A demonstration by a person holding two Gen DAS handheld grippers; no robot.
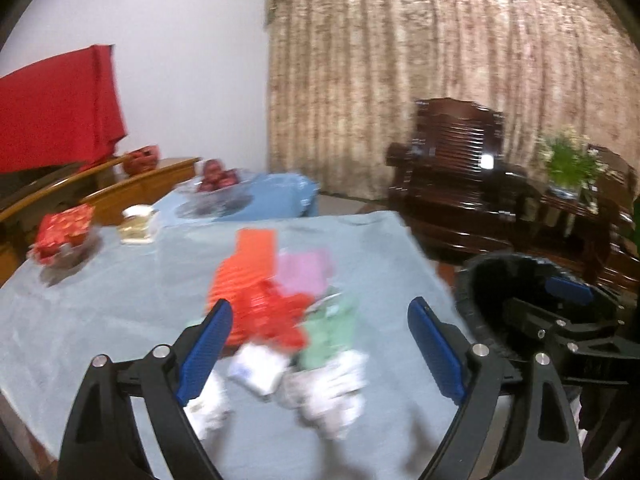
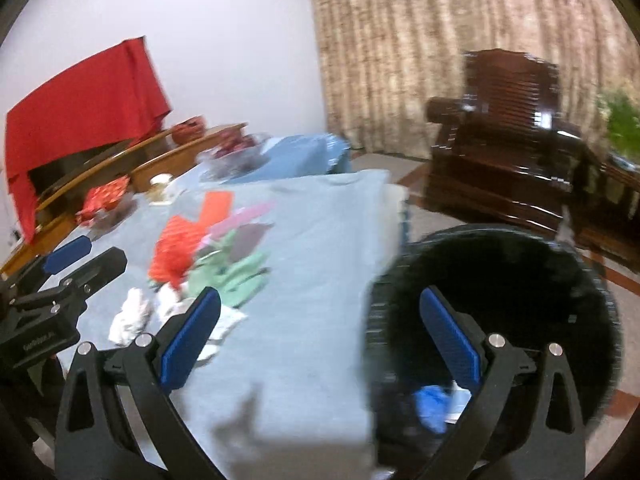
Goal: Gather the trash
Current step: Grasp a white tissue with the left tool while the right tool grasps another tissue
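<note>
Left gripper [image 1: 320, 354]: jaws wide, nothing between; we see it over the trash pile.
Right gripper [image 2: 320, 350]: wide, empty.
Trash pile [image 1: 280, 312]: frame centre, on the blue tablecloth [image 1: 120, 320].
Bin [image 2: 520, 280]: lower right.
Writing: we read none; print too blurred.

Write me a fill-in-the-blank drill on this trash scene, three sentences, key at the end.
1. The paper scraps lie on a light ____ tablecloth.
2. The bin beside the table is ____ in colour.
3. Both the left gripper and the right gripper are ____, with nothing between their fingers.

Missing words: blue; black; open
</note>
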